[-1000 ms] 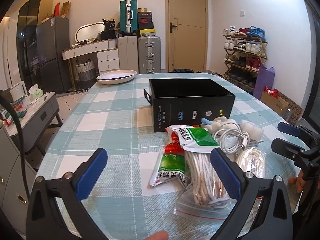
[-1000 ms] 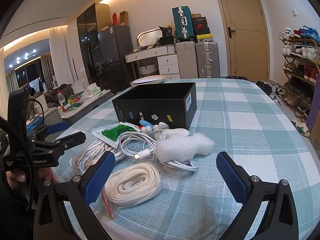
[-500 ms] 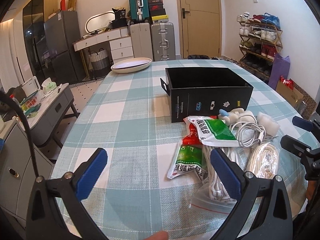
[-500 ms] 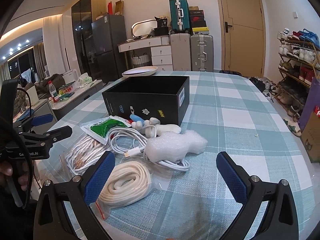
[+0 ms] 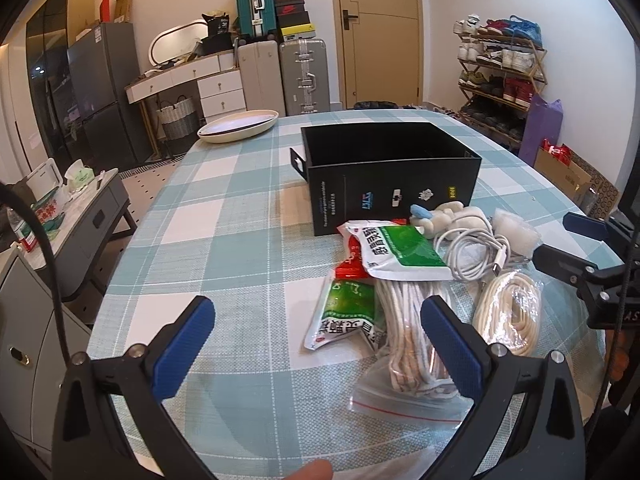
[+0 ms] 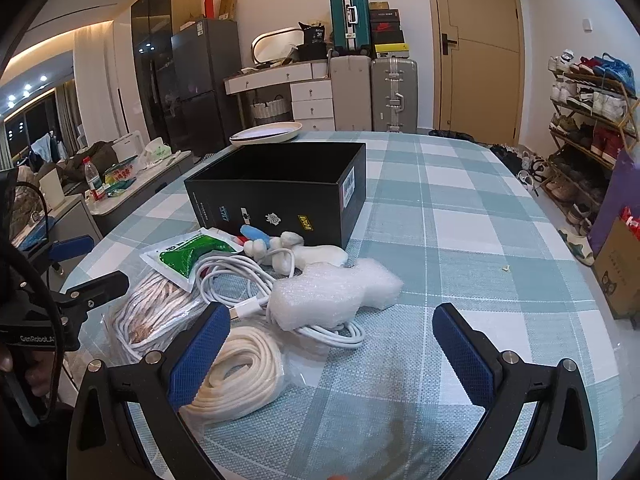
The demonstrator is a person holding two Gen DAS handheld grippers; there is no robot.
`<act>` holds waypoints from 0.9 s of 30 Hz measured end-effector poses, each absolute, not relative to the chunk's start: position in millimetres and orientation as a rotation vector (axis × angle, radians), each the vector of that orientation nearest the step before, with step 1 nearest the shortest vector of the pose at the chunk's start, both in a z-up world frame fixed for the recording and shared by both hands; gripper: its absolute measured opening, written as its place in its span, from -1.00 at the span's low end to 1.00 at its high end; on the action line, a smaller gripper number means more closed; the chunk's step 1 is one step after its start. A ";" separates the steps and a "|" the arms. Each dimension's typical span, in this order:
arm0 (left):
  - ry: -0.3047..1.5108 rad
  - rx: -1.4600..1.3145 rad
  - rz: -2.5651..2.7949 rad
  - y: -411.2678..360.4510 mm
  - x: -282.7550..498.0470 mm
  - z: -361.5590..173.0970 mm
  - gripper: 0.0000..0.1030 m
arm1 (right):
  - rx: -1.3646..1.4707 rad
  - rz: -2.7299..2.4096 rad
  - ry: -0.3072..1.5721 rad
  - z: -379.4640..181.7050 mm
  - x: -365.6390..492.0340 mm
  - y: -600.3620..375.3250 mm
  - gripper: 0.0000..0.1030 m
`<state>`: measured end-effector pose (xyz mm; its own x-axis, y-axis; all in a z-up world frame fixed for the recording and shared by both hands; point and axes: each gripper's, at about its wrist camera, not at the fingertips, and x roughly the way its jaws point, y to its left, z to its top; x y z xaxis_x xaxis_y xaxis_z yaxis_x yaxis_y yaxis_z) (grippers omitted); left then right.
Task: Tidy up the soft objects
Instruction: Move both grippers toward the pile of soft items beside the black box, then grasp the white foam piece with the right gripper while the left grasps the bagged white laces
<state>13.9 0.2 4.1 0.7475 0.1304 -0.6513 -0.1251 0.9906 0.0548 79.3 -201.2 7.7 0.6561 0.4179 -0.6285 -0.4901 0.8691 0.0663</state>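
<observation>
Both grippers hang above the checked table (image 5: 224,240) with jaws spread wide and nothing between them. The left gripper (image 5: 316,340) has the bagged cord bundle (image 5: 404,328) just beyond and partly behind its right finger, with the green packet (image 5: 404,254) farther ahead. The right gripper (image 6: 332,350) has the coiled white rope (image 6: 240,372) beside its left finger and the bubble wrap (image 6: 328,300) ahead between the fingers. The empty black box (image 6: 280,196) stands beyond the pile.
</observation>
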 end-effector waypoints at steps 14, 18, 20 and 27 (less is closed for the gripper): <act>0.725 0.014 0.081 -7.3 14.4 1.0 1.00 | -0.025 0.547 0.780 -1.6 110.8 -203.5 0.99; 0.726 0.014 0.074 -6.9 14.5 0.8 1.00 | -0.004 0.556 0.805 -3.9 122.3 -203.1 0.99; 0.727 0.016 0.072 -7.0 14.8 0.3 1.00 | 0.011 0.562 0.816 -5.3 128.0 -202.5 0.99; 0.732 0.017 0.072 -5.0 16.0 -1.4 1.00 | 0.079 0.586 0.867 -14.0 141.7 -199.0 0.60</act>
